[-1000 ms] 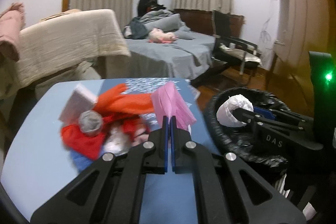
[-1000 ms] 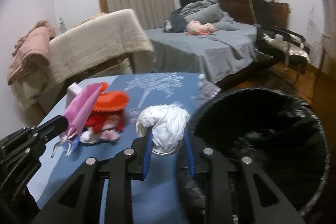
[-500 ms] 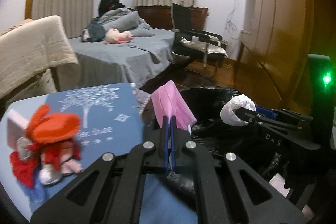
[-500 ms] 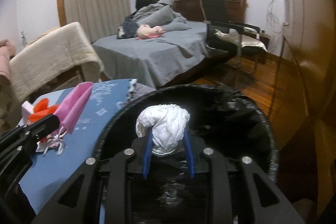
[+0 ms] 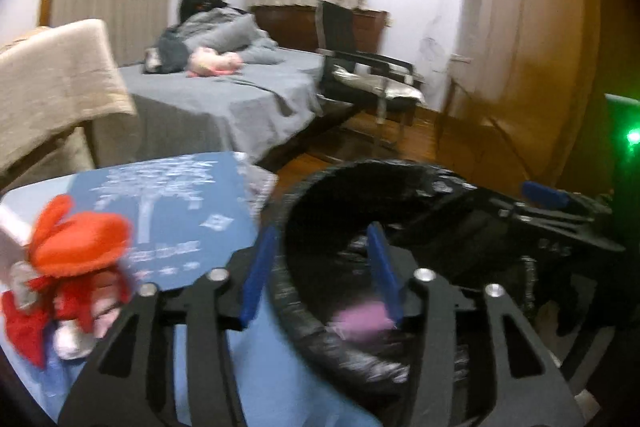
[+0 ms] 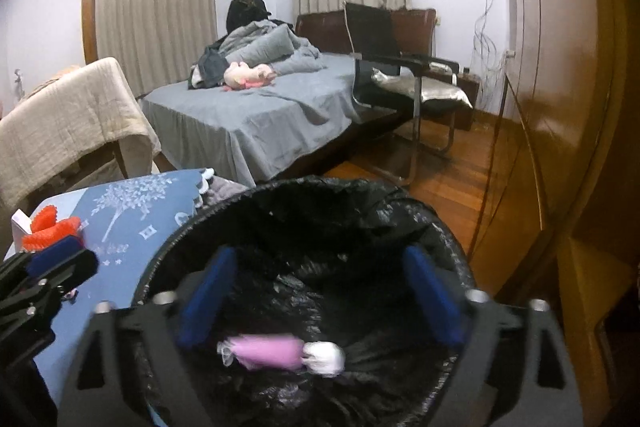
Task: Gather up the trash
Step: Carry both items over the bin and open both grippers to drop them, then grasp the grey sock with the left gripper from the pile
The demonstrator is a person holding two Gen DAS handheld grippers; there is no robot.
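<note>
A round bin lined with a black bag [image 6: 400, 203] stands at the right edge of the blue table [image 5: 168, 227]; it also shows in the left wrist view [image 5: 304, 307]. My left gripper [image 5: 320, 271] is open over the bin's left rim. My right gripper [image 6: 316, 295] is open above the bin's mouth. A pink wrapper [image 6: 268, 351] and a white crumpled wad [image 6: 326, 357] are inside the bin, blurred. The pink wrapper also shows in the left wrist view [image 5: 360, 319].
A pile of orange and red trash [image 5: 76, 267] with a white box lies on the table's left side. A bed [image 6: 260, 119], a black chair [image 6: 400, 83] and a draped armchair [image 6: 68, 123] stand behind. A wooden wardrobe [image 6: 560, 107] is on the right.
Both grippers moved right from the table to over the bin and opened. The pink wrapper and the white wad left the fingers and dropped into the bin.
</note>
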